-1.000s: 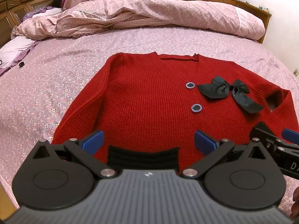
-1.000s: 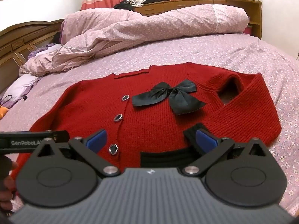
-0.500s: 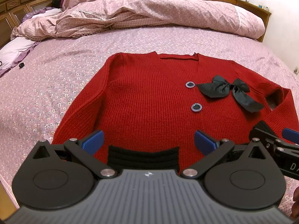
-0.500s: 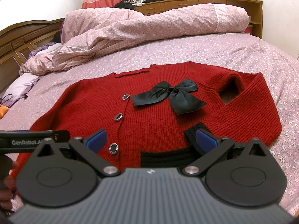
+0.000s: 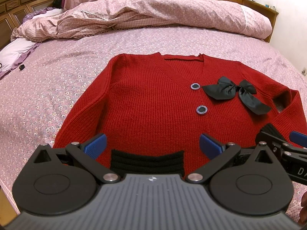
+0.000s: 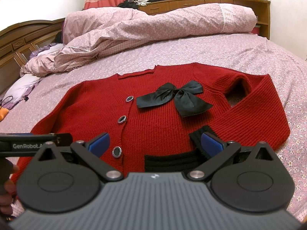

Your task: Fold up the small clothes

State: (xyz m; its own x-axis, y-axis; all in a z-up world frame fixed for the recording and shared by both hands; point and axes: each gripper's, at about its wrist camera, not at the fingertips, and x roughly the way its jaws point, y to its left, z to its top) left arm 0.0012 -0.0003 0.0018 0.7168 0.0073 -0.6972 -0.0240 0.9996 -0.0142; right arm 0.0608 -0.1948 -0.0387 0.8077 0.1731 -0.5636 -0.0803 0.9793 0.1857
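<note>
A red knit cardigan [image 5: 145, 99] [image 6: 153, 118] lies flat on the bed, front up, with a black bow [image 5: 236, 94] [image 6: 174, 97] and dark round buttons [image 6: 122, 119]. Its right sleeve [image 6: 255, 113] is folded across the body, black cuff [image 6: 199, 134] near the hem. The black hem band [image 5: 147, 161] [image 6: 168, 163] sits close under both cameras. My left gripper [image 5: 153, 145] is open over the hem's left part. My right gripper [image 6: 155, 143] is open over the hem's right part, its right finger [image 6: 212, 143] beside the cuff. Neither holds anything.
The bed has a pink floral sheet [image 5: 48, 80]. A rumpled pink duvet [image 5: 153, 9] [image 6: 153, 25] lies along the far side, with a wooden headboard [image 5: 17, 2] at left and a wooden cabinet [image 6: 201, 2] behind. A hand [image 6: 5, 182] shows at the left edge.
Both grippers have barely shifted; the view of the cardigan is almost the same. Both stay open.
</note>
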